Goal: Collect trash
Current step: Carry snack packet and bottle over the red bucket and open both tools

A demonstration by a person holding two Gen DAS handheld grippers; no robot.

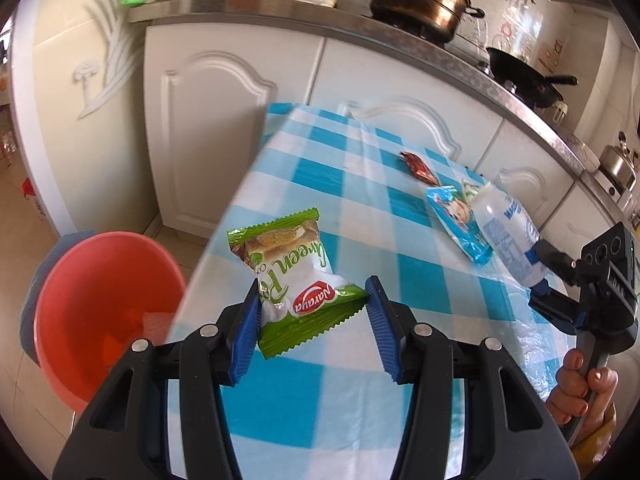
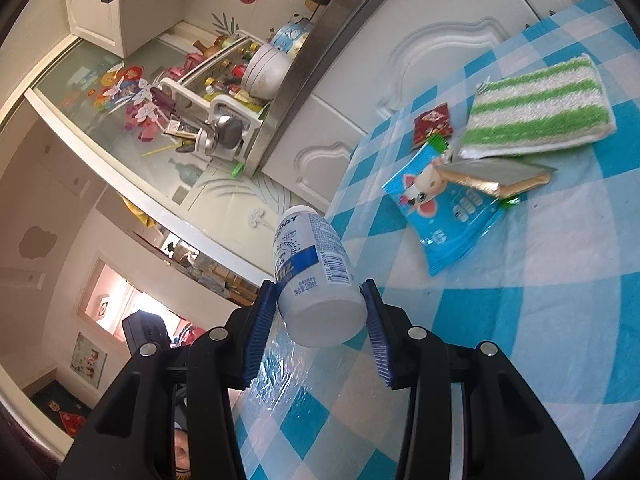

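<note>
While both grippers grip trash above the checked tabletop (image 1: 320, 168) | left gripper (image 1: 312, 316): fingers closed on green wrapper (image 1: 292, 276), light, crinkly, slippery, pinched at its sealed end | right gripper (image 2: 320, 316): fingers clamped on small bottle (image 2: 316, 276), stiff, light, held near base.

Glossy foil wrapper (image 1: 292, 280), smooth plastic bottle (image 2: 316, 276), fluffy striped cloth (image 2: 540, 108), shiny plastic-covered checked tablecloth (image 1: 360, 200).

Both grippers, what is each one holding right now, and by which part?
Left gripper pinches the green snack wrapper by its near sealed end. Right gripper clamps the small white bottle around its base end.
</note>
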